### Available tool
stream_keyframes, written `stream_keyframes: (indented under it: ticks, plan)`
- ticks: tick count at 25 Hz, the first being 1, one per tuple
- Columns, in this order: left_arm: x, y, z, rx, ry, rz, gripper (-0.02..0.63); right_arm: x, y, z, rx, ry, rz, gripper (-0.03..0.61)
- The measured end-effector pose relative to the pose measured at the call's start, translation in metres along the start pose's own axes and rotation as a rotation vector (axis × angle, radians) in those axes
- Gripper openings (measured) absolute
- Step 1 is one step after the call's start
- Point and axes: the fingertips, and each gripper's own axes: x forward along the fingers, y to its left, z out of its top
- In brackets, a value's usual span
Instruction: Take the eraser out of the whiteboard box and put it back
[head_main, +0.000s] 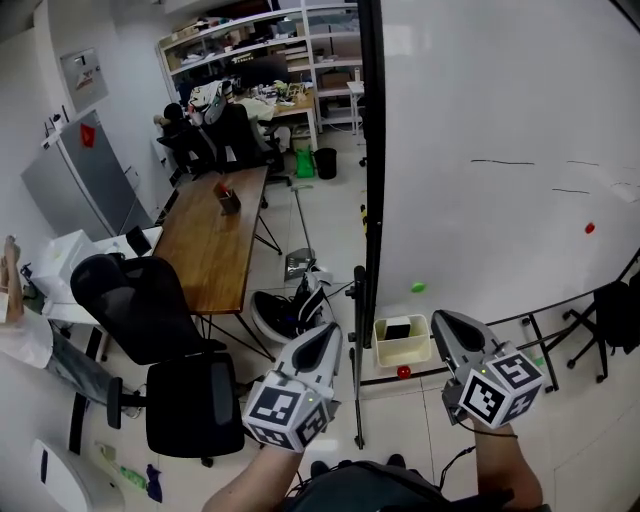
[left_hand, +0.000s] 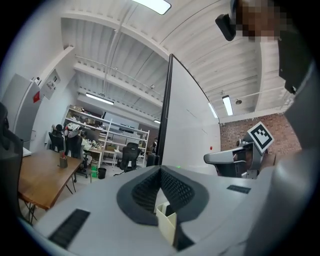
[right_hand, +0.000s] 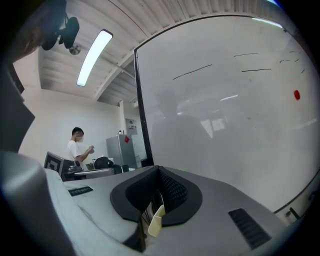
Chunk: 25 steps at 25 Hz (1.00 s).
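Note:
A cream whiteboard box (head_main: 385, 350) hangs at the lower edge of the whiteboard (head_main: 500, 120), and the black eraser (head_main: 398, 331) lies inside it. In the head view my left gripper (head_main: 328, 336) is held to the left of the box and my right gripper (head_main: 442, 324) to its right, both above it and apart from it. Both point level with their jaws together and nothing between them. In the left gripper view the shut left gripper (left_hand: 161, 170) shows the box (left_hand: 166, 221) through the gap below its tips. The right gripper (right_hand: 159, 172) sees the box rim (right_hand: 155, 221) the same way.
A wooden table (head_main: 215, 235) and black office chairs (head_main: 140, 300) stand at the left, shelves (head_main: 260, 40) at the back. The whiteboard's black frame post (head_main: 371, 150) and stand leg (head_main: 358, 340) lie between my grippers. A person (right_hand: 77, 145) stands far off by a grey cabinet.

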Motion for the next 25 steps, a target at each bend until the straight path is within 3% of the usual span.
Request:
stream_keyframes:
  ticks: [5,10,20,25]
  plan:
    - [-0.004,-0.020,0.011,-0.042,-0.005,-0.011,0.026,-0.015,-0.005,0.007,-0.026,-0.025,0.002,0.020]
    - [-0.008,-0.046,0.023,-0.004,-0.022,-0.015,0.026,-0.031,-0.010,0.016,-0.070,-0.032,0.023,0.020]
    - [-0.015,-0.107,0.027,0.015,-0.043,0.082,0.026,-0.073,-0.029,0.023,-0.153,-0.031,0.172,0.020]
    - [-0.039,-0.133,0.027,0.015,-0.050,0.100,0.026,-0.102,-0.019,0.021,-0.136,-0.042,0.192,0.020]
